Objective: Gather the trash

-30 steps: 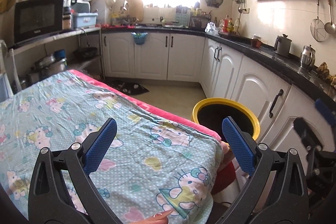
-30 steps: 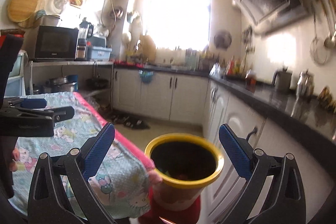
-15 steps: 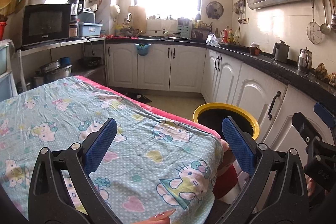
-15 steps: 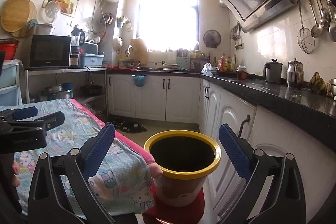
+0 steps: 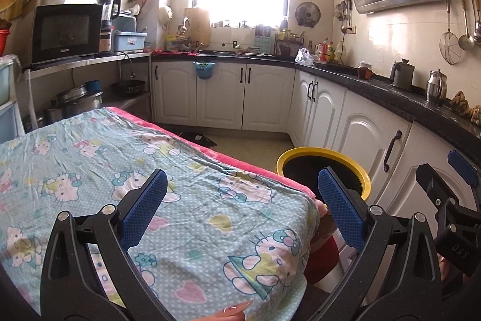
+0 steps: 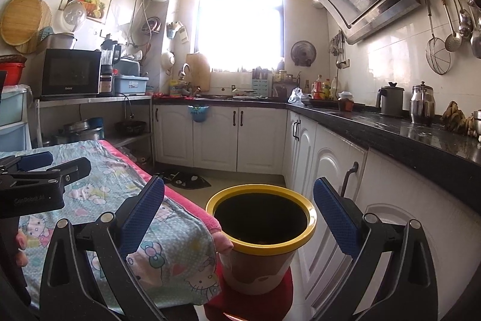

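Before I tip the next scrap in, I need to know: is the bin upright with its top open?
Yes: the bin stands upright, its yellow rim level and no lid on it. How full it is, cannot tell.

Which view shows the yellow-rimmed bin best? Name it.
The right wrist view: the yellow-rimmed bin sits whole between the open fingers, rim and body visible. The left wrist view shows only part of its rim.

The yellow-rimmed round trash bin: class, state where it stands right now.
The yellow-rimmed round trash bin stands on a red stool, centre of the right wrist view, between the cloth-covered table's corner and the white cabinets.
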